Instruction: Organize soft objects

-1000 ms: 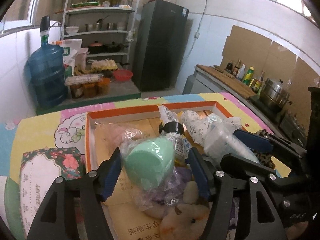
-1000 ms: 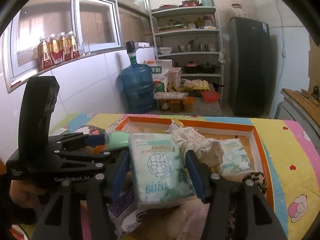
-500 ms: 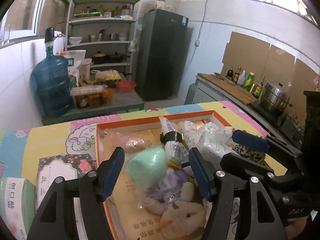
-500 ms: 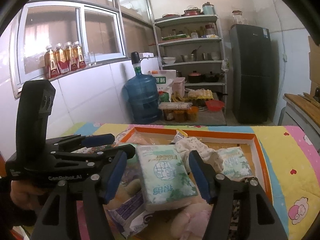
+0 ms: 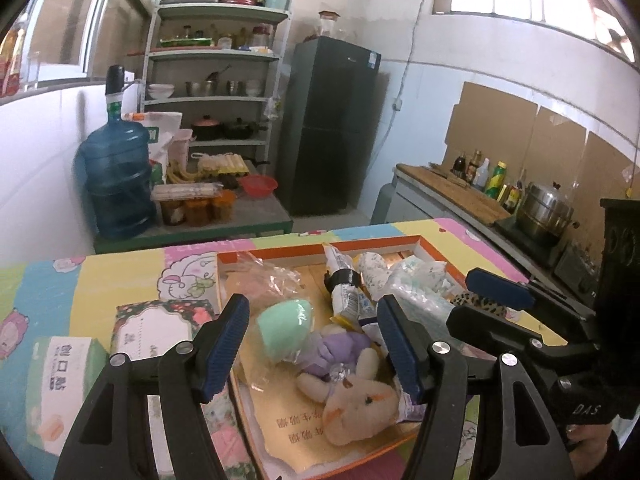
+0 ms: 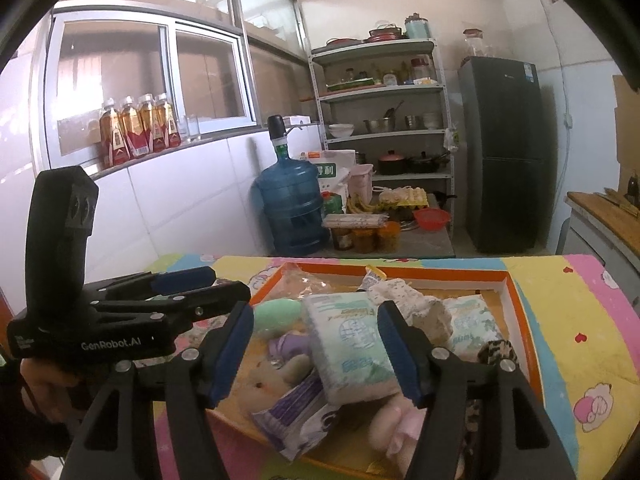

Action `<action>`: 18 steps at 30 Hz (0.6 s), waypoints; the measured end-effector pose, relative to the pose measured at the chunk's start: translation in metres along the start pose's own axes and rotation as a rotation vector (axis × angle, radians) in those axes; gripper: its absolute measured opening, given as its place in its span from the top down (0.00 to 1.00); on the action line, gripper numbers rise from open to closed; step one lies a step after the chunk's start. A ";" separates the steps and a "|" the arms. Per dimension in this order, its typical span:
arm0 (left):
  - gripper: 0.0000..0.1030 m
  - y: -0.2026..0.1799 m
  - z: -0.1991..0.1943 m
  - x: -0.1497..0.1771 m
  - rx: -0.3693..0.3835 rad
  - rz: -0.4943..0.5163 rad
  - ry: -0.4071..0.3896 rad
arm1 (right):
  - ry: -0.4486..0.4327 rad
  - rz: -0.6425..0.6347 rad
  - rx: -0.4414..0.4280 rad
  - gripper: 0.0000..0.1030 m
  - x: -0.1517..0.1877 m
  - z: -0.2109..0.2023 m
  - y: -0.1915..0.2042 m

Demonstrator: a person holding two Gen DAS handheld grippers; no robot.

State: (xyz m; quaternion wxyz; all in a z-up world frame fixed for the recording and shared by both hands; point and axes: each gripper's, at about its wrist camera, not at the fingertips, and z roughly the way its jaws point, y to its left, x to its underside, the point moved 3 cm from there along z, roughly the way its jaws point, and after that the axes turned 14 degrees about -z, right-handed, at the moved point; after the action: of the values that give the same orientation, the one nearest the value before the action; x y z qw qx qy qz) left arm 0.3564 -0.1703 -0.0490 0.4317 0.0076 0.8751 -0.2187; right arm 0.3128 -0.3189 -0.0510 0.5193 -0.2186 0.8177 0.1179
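The soft objects lie gathered in the orange-rimmed shallow box (image 5: 424, 240) on the table, which serves as the collection bin. A green egg-shaped sponge (image 5: 282, 330) in clear wrap rests at the box's left side. Just beside it lie a purple plush (image 5: 340, 350) and a beige rabbit plush (image 5: 360, 400), the two touching. A squeeze tube (image 5: 344, 288) lies farther back, pointing toward the far rim. A tissue pack (image 6: 348, 340) sits on top of the heap, tilted, with a folded white cloth (image 6: 408, 304) behind it and a second tissue pack (image 6: 472, 324) to the right. The loose stacking suggests items are dropped in rather than arranged.

The left gripper (image 5: 316, 352) hangs above the sponge and the plush toys with jaws spread wide; the pads touch nothing and nothing is held. The right gripper (image 6: 316, 352) frames the tilted tissue pack. Its jaws have just been opening, and the pack lies between them with a visible gap at each pad, so it appears released, though contact at the lower edge cannot be ruled out from this angle.

Outside the box, a floral-patterned box (image 5: 160, 328) and a green-and-white tissue box (image 5: 64, 384) remain on the colourful tablecloth (image 5: 120, 276) to the left. They are probably still to be sorted.
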 end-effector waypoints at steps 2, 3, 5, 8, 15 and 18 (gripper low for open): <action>0.34 0.001 -0.007 0.001 0.000 -0.002 -0.008 | -0.001 -0.003 0.004 0.38 -0.001 -0.004 0.004; 0.34 0.001 -0.011 0.001 -0.001 -0.002 -0.015 | -0.001 -0.005 0.006 0.38 -0.001 -0.005 0.005; 0.34 0.001 -0.017 0.002 -0.002 -0.001 -0.026 | -0.004 -0.009 0.013 0.38 -0.003 -0.010 0.009; 0.34 0.001 -0.026 0.004 0.002 0.000 -0.034 | -0.008 -0.014 0.025 0.38 -0.005 -0.015 0.015; 0.34 0.005 -0.047 0.010 0.015 -0.007 -0.056 | -0.017 -0.093 0.116 0.38 -0.010 -0.029 0.039; 0.34 0.006 -0.054 0.013 0.020 -0.008 -0.059 | -0.011 -0.124 0.129 0.38 -0.012 -0.031 0.052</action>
State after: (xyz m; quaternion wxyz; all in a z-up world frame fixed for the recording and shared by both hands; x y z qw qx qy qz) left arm 0.3087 -0.1463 -0.0325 0.4564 0.0020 0.8597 -0.2293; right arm 0.2677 -0.2837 -0.0291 0.5429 -0.2344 0.8057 0.0338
